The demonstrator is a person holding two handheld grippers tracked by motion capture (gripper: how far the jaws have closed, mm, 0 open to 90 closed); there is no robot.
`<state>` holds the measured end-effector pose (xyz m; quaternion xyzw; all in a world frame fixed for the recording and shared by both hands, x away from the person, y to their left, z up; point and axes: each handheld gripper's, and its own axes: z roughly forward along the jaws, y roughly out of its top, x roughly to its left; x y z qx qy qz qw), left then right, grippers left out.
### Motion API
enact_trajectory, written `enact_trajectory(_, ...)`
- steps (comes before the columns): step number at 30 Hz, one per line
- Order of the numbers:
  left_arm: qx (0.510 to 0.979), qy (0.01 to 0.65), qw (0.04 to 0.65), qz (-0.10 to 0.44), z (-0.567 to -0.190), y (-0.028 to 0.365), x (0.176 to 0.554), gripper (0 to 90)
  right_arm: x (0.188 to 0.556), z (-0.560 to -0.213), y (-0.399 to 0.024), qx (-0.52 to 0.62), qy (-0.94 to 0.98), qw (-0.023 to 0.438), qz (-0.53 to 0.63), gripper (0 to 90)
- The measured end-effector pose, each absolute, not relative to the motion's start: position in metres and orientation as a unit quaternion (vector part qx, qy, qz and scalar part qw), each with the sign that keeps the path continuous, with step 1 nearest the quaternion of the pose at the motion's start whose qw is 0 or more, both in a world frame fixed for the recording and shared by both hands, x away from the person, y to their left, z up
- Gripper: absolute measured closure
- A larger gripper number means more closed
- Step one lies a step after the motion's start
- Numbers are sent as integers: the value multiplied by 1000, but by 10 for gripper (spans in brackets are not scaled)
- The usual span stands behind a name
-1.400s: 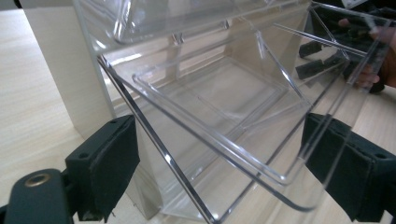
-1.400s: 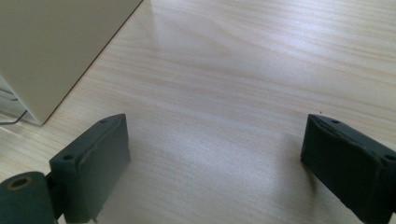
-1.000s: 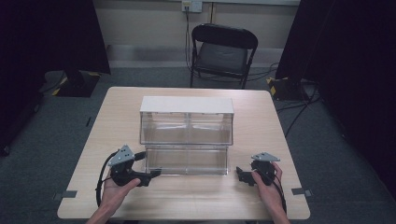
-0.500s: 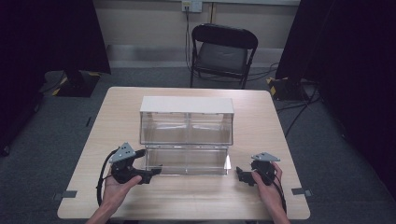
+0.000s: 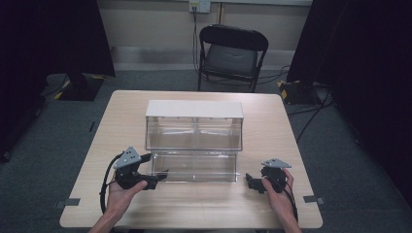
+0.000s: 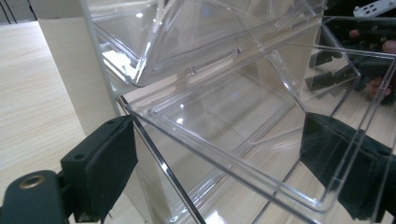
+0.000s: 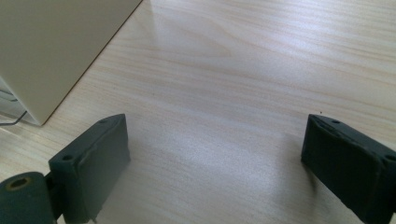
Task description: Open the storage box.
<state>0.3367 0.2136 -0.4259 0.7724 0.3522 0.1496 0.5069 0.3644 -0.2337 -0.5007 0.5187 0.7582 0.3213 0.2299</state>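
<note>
1. On the wooden table point(image 5: 194, 204), centre: a clear plastic drawer unit point(image 5: 194, 127) with a pale, opaque top panel, standing upright. Two see-through compartments sit side by side behind its front face.

2. Below that front face: a clear lower drawer point(image 5: 194, 167), pulled out toward the person and lying over the tabletop. It looks empty. From the left gripper view its front corner point(image 6: 280, 186) sits between the two black jaws, and an upper clear bin point(image 6: 187, 42) hangs tilted above it.

3. Left gripper point(image 5: 156, 180) — held in the left hand point(image 5: 121, 194), at the drawer's left front corner. Jaws spread wide; one jaw lies just outside the drawer's left wall, the other shows through the clear plastic on the far side. Nothing is clamped; whether either jaw touches the wall cannot be told. A grey three-cornered plate point(image 5: 130, 158) sits on top, and a black cable point(image 5: 104, 187) loops off its left side.

4. Right gripper point(image 5: 251, 182) — held in the right hand point(image 5: 279, 191), near the table's front right, beside the drawer's right end and apart from it. Jaws are parted and released, with bare wood grain between them in the right gripper view. The pale side of the drawer unit point(image 7: 56, 46) stands at upper left of that view.

5. Beyond the table's far edge: a black folding chair point(image 5: 231, 56) on grey carpet, facing the table, with cables on the floor near it.
</note>
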Motion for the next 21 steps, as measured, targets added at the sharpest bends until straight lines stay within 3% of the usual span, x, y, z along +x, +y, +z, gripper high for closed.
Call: enact_trajectory(21, 760, 369, 516, 139, -422, 216, 335, 146, 364, -501, -233, 520, 757, 230, 321, 67)
